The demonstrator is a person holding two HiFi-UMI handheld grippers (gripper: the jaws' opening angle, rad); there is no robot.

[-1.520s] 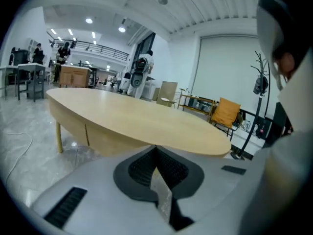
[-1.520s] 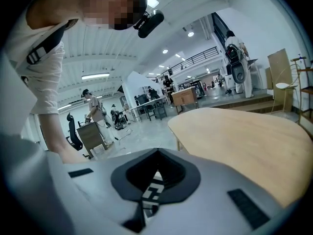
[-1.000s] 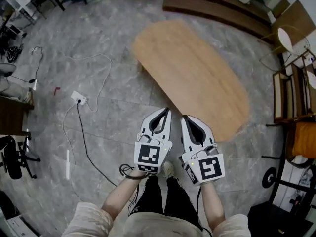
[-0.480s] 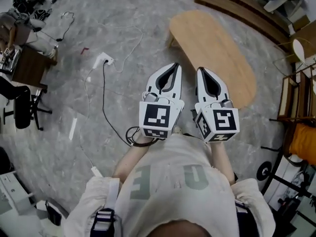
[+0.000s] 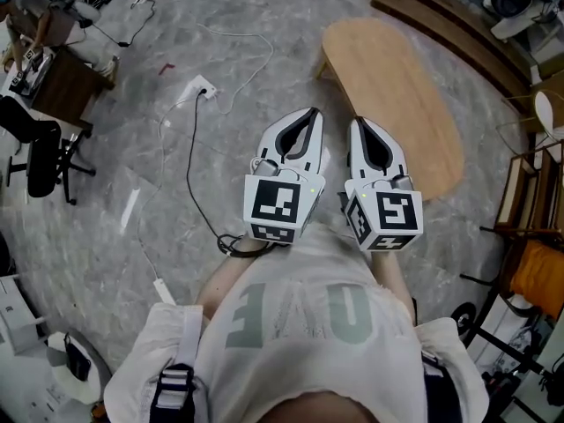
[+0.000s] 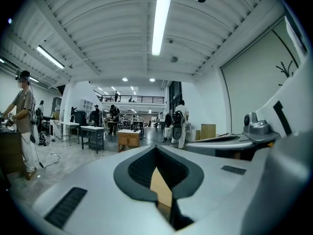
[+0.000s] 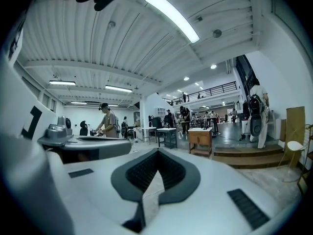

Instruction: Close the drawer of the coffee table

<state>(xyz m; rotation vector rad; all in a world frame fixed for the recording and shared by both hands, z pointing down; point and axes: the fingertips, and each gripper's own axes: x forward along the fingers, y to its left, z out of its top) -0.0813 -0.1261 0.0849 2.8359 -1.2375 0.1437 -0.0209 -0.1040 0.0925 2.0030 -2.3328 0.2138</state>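
Observation:
The coffee table (image 5: 397,104) has an oval light-wood top and stands on the grey floor at the upper right of the head view. No drawer shows from above. My left gripper (image 5: 313,113) and right gripper (image 5: 356,122) are held side by side at chest height, well above and short of the table. Each is shut with nothing between its jaws. In the left gripper view the left gripper (image 6: 156,149) points level across a large hall. The right gripper (image 7: 157,152) does the same in its own view.
A black cable and a white power strip (image 5: 201,88) lie on the floor to the left. An office chair (image 5: 40,157) and desks stand at far left. A low wooden platform (image 5: 441,11) runs behind the table, with wooden racks (image 5: 529,192) at right. People stand far off in the hall.
Both grippers have risen closer to the head camera and look larger. The table has shifted to the upper right and looks smaller. The person's shirt now fills the lower frame.

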